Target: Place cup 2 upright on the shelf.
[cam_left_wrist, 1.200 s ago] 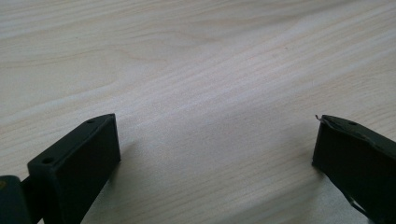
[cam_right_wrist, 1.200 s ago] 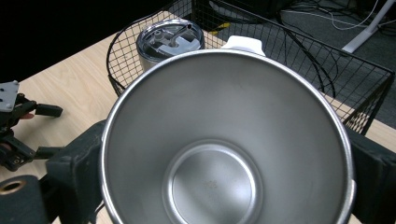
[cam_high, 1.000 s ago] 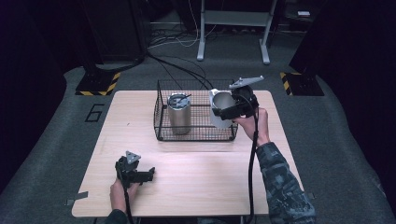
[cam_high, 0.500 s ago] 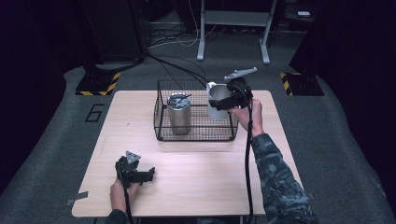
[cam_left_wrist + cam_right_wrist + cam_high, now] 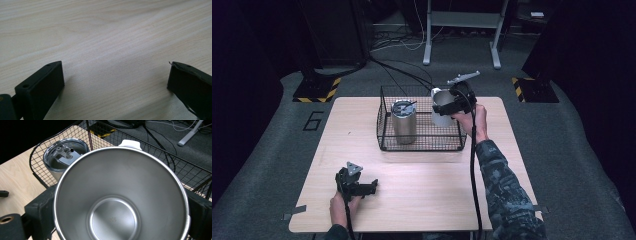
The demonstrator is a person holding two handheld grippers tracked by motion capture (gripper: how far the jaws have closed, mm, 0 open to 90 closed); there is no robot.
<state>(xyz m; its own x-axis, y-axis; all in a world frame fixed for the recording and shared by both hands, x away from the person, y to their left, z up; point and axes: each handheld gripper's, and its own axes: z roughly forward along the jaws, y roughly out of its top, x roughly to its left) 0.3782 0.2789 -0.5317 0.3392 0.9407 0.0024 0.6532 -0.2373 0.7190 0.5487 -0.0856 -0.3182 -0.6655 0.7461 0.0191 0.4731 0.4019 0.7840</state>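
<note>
My right gripper (image 5: 447, 108) is shut on an open steel cup (image 5: 441, 105), held above the right end of a black wire basket (image 5: 422, 142). In the right gripper view I look down into the empty cup (image 5: 117, 205), with a black jaw on either side of it. A second steel tumbler (image 5: 404, 121) with a clear lid stands upright inside the basket at its left; its lid (image 5: 65, 154) sits beyond the held cup. My left gripper (image 5: 368, 188) rests open on the table near the front left, its fingers (image 5: 42, 85) spread over bare wood.
The wooden table (image 5: 427, 195) is bare in front of the basket. Behind the table, cables (image 5: 404, 67) run across the grey floor past a metal stand (image 5: 462, 30). Yellow-black striped feet (image 5: 314, 90) sit at the floor's left and right.
My right gripper has carried the cup up and toward the far side, from beside the basket's right wall to above its rear right corner. The left gripper has not moved.
</note>
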